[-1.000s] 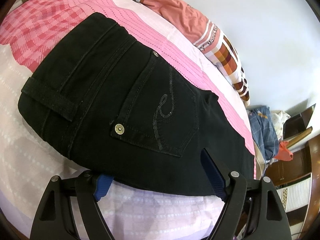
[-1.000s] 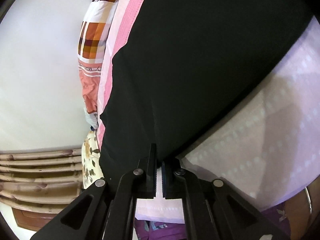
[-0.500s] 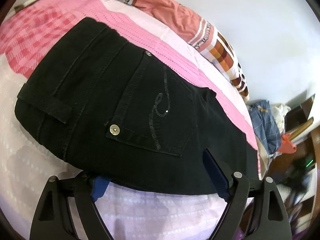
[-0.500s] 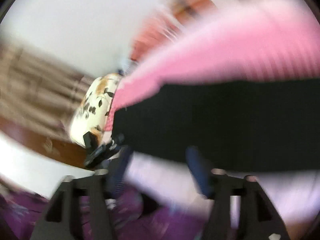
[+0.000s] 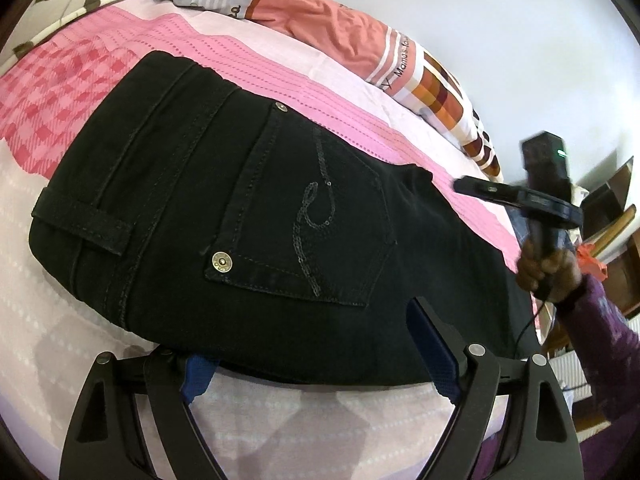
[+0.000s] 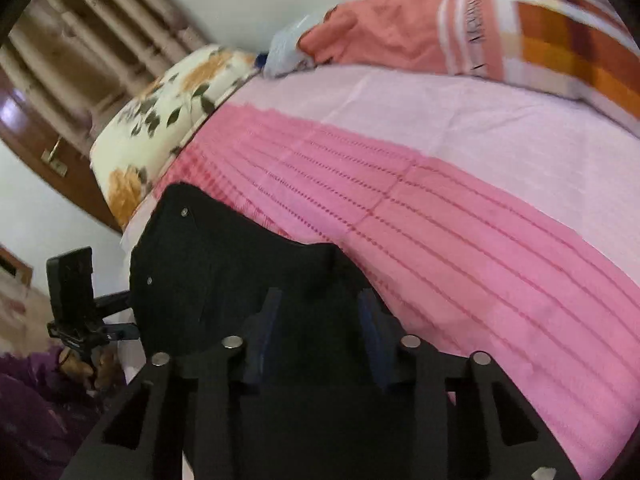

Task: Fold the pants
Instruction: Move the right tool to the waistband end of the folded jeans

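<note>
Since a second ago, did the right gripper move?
Yes. The right gripper was shut at the edge of the black pants, facing the wall. Now it is open over them, turned toward the floral pillow.

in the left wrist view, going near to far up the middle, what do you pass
left gripper → black pants → pink bedspread → salmon and checked pillow → white wall

Black pants (image 5: 248, 216) with sequin swirl pocket; pink striped and checked bedspread (image 5: 280, 68); floral cream pillow (image 6: 160, 120).
</note>
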The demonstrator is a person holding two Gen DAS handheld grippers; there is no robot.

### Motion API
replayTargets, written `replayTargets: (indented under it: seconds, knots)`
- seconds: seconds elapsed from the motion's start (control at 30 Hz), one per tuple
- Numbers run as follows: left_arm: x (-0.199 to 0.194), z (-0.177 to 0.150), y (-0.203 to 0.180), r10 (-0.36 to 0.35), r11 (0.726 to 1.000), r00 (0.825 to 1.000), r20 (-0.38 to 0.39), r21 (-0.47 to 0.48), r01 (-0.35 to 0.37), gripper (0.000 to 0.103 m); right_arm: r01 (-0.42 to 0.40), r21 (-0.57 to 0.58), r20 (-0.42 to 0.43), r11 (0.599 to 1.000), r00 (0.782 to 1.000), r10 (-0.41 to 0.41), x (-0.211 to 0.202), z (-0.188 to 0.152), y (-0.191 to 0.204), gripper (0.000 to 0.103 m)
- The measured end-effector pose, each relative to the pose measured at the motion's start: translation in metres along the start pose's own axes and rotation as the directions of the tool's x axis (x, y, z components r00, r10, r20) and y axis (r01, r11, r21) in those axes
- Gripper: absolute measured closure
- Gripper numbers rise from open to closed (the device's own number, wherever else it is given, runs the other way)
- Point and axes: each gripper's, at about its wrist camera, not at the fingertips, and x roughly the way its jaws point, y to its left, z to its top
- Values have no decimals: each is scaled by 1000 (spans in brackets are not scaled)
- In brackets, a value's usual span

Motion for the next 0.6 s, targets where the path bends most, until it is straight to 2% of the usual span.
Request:
replayTargets:
  seconds: [0.1, 0.23, 0.3, 0.43, 0.53, 0.6]
  knots:
    - [2, 2, 2, -2, 1000, 1000, -7, -12, 2, 15, -28, -13, -24, 1000, 999, 27, 14, 9, -1, 75]
    - [4, 6, 3, -3, 1000, 1000, -19, -23, 2, 12, -74, -62, -102, 995, 993, 68, 29, 6, 3, 75]
    - [4, 6, 3, -4, 1000, 1000, -21, -20, 4, 11, -65, -76, -129, 995, 990, 55, 35, 4, 5, 75]
    - [3, 4, 2, -3, 1000, 1000, -18, -15, 3, 10, -103, -54, -118, 993, 988, 96, 36, 3, -2, 77]
    - [2, 2, 3, -7, 1000, 1000, -8, -21, 7, 10, -99, -64, -111, 993, 990, 91, 35, 4, -4, 81]
    - [2, 0, 2, -9, 1000, 1000, -9, -19, 8, 10, -77, -92, -77, 993, 995, 70, 24, 4, -4, 81]
